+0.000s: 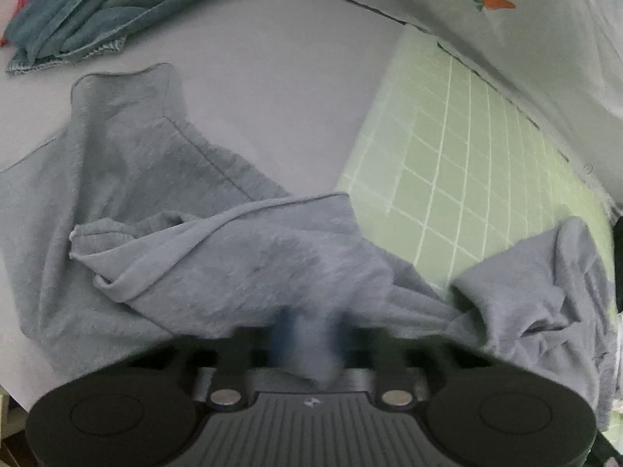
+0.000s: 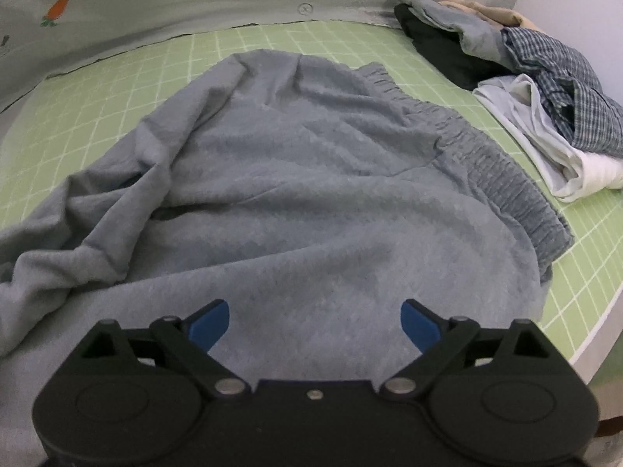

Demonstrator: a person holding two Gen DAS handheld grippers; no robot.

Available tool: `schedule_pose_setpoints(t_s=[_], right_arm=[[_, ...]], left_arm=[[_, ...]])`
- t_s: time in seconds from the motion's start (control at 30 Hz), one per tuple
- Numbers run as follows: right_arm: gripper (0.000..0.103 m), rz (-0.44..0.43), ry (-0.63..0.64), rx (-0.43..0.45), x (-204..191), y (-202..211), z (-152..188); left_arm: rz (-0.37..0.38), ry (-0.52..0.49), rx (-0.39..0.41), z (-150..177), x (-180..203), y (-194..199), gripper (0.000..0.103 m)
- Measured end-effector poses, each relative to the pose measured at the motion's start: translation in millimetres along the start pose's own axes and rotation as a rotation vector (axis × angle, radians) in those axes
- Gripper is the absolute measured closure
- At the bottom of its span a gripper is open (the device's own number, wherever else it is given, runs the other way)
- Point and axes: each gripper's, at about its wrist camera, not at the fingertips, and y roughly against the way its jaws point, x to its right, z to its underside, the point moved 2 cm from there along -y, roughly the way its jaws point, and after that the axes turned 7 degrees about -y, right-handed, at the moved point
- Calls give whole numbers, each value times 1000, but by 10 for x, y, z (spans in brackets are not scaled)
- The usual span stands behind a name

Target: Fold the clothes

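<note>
Left gripper (image 1: 309, 340) jaws pinch grey shorts (image 1: 187, 179); right gripper (image 2: 314, 323) jaws gape above.

A pale grey surface (image 1: 280, 89) adjoined a light green mat (image 2: 117, 89) ruled with white grid lines. Behind both hung a whitish cloth (image 1: 506, 39) printed with small orange carrots (image 1: 496, 2). The light was soft and even.
</note>
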Motion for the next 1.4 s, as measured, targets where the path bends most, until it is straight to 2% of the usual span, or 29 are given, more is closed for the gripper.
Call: schedule_pose_setpoints(t_s=[0.13, 0.37, 0.47, 0.53, 0.57, 0.63, 0.67, 0.7, 0.83, 0.9, 0.97, 1.03, 1.13, 1.2, 1.27, 1.3, 1.33, 1.37, 1.4], right_arm=[[7, 2, -25, 14, 10, -45, -129], [7, 37, -73, 59, -37, -172, -476], [7, 58, -96, 99, -95, -272, -713], [7, 73, -97, 135, -124, -349, -896], [7, 81, -98, 150, -109, -388, -982], [7, 104, -106, 163, -69, -493, -1170], [7, 113, -111, 172, -41, -536, -1255], [7, 121, -116, 184, -8, -572, -1333], [7, 128, -112, 222, 156, -726, -1597], [10, 119, -108, 226, 235, -802, -1701], [15, 95, -103, 228, 299, -874, -1789], [18, 61, -91, 208, 335, -953, -1848], [20, 14, -77, 141, 359, -1090, -1897], [24, -29, -90, 95, 385, -1170, -1917], [52, -69, -103, 58, 415, -1244, -1944], [57, -90, -103, 55, 427, -1261, -1964], [75, -87, -94, 74, 446, -1258, -2001], [85, -71, -82, 103, 469, -1246, -2046], [85, -55, -70, 132, 492, -1234, -2091]], left_arm=[[-22, -24, 79, -259, 51, 194, 96], [-66, 8, 308, -1204, 1, 553, 97], [-134, 35, 447, -1664, -167, 707, 97], [-238, 82, 490, -1930, -302, 660, 92], [-291, 105, 493, -2033, -365, 609, 89], [-373, 140, 456, -2173, -491, 462, 78], [-398, 156, 437, -2221, -549, 394, 68], [-392, 170, 415, -2223, -597, 332, 61], [-374, 183, 316, -2083, -636, 77, 55], [-381, 156, 268, -1987, -555, -34, 48], [-376, 130, 232, -1879, -468, -123, 46], [-369, 114, 201, -1767, -388, -198, 44], [-360, 95, 165, -1681, -259, -282, 41], [-353, 81, 152, -1663, -182, -318, 37], [-351, 61, 147, -1664, -118, -339, 37], [-355, 49, 147, -1658, -76, -334, 37], [-362, 40, 148, -1660, -47, -334, 36], [-368, 33, 150, -1670, -28, -333, 36], [-374, 28, 152, -1679, -15, -331, 36]])
